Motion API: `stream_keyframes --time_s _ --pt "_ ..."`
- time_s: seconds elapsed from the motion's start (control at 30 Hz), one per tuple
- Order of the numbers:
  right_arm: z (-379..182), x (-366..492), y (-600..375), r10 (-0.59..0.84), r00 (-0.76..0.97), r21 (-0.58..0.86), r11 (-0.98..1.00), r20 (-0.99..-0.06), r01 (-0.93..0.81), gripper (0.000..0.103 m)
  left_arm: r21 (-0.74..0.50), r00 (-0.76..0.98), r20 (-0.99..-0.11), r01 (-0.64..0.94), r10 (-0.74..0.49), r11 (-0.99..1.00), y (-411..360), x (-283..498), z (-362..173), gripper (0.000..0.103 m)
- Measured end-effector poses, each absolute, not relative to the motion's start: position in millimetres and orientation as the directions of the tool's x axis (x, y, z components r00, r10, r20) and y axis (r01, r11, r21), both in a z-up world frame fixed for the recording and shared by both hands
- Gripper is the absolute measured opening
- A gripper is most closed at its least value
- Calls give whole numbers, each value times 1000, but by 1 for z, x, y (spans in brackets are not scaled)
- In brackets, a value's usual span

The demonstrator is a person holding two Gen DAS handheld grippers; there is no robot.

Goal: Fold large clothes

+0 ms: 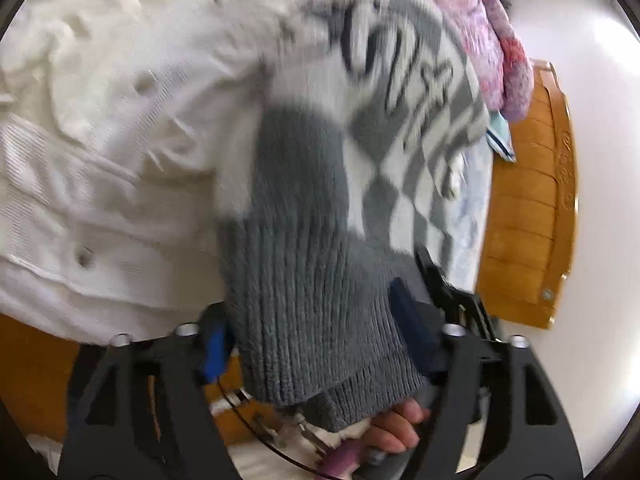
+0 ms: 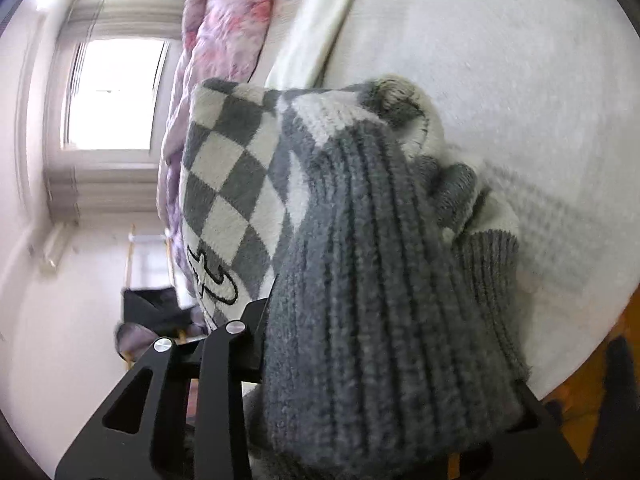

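A grey-and-white checked knit sweater [image 1: 360,152] with black-outlined lettering hangs blurred over the bed, its grey ribbed hem [image 1: 316,320] toward the camera. My left gripper [image 1: 316,332] stands open, its blue pads [image 1: 214,352] wide on either side of that hem and not squeezing it. A person's fingers [image 1: 400,420] show just under the hem. In the right wrist view the same sweater [image 2: 232,184] is bunched up, and its ribbed hem [image 2: 380,300] fills my right gripper [image 2: 384,368], which is shut on it. Only the left finger [image 2: 236,344] shows; the knit hides the other.
A white knitted garment [image 1: 100,160] is spread on the bed at left. A pink floral quilt [image 1: 492,40] [image 2: 224,40] is piled at the far edge. The wooden bed frame [image 1: 528,200], pale sheet [image 2: 500,60], a window [image 2: 116,92] and a dark chair [image 2: 152,308] lie around.
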State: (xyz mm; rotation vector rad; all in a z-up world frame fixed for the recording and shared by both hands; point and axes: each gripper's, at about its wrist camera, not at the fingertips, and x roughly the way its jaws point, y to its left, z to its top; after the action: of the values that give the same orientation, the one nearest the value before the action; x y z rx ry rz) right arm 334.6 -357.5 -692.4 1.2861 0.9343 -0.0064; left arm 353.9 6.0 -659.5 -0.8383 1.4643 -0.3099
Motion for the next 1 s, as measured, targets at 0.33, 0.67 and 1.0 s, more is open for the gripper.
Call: stream_keyframes --time_s 0.33,0.67,1.0 --pt "-688 357 -358 497 597 777 414 -629 475 33 -562 182 -826 -183 -534 807 -5 434 -684 90" --pt "-648 400 -346 367 508 600 671 -780 436 31 -510 279 -835 -68 -475 857 -44 437 -666 49" --pt "-540 422 -404 314 675 588 779 -668 219 30 -632 424 -691 37 -585 774 -115 426 -583 46"
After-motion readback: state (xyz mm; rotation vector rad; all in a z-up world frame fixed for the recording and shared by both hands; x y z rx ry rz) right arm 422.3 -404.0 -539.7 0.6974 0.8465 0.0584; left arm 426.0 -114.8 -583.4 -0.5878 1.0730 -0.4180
